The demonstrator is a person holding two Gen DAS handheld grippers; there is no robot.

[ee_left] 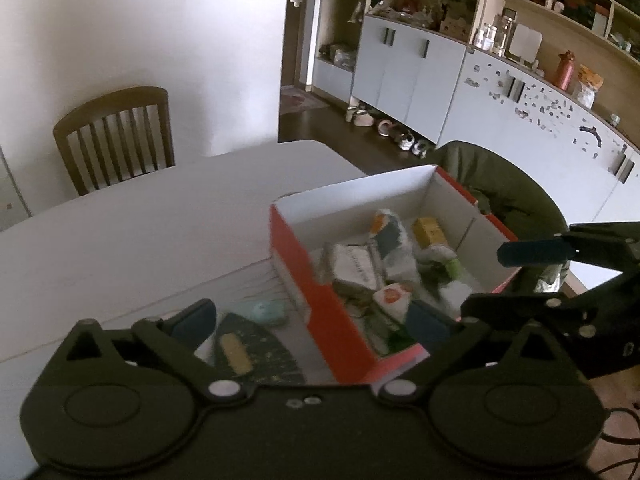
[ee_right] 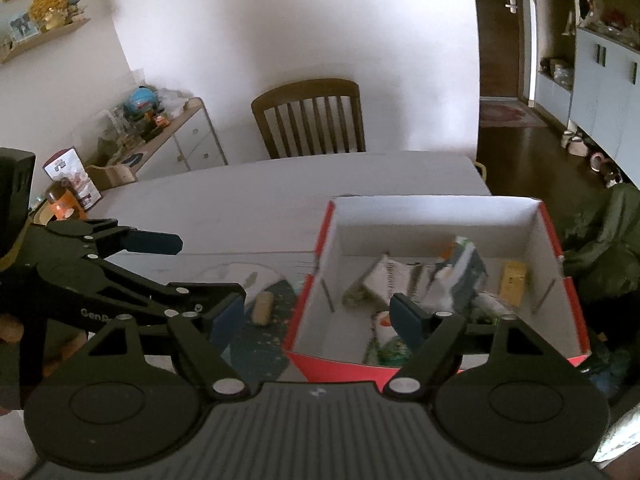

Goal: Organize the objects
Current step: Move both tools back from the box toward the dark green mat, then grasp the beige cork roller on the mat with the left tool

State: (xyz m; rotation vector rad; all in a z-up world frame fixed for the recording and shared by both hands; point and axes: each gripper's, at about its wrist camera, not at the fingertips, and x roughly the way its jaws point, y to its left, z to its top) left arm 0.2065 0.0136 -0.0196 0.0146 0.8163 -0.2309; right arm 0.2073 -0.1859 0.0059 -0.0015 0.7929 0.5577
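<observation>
I hold both grippers, left [ee_left: 310, 322] and right [ee_right: 316, 312], spread and empty over the red shoebox [ee_left: 296, 276], already part-filled with packets. Next, I judge, comes the cork [ee_right: 264, 309] left of the box.

Box [ee_right: 436, 208] sits on table [ee_right: 248, 196], toward its right edge, w/ packets [ee_right: 390, 280] piled inside. Left of box, on a mat [ee_right: 256, 344]: a cork [ee_right: 264, 308]. Chair [ee_right: 310, 120] behind table at far side; cabinets [ee_left: 408, 76] beyond, to the right.
</observation>
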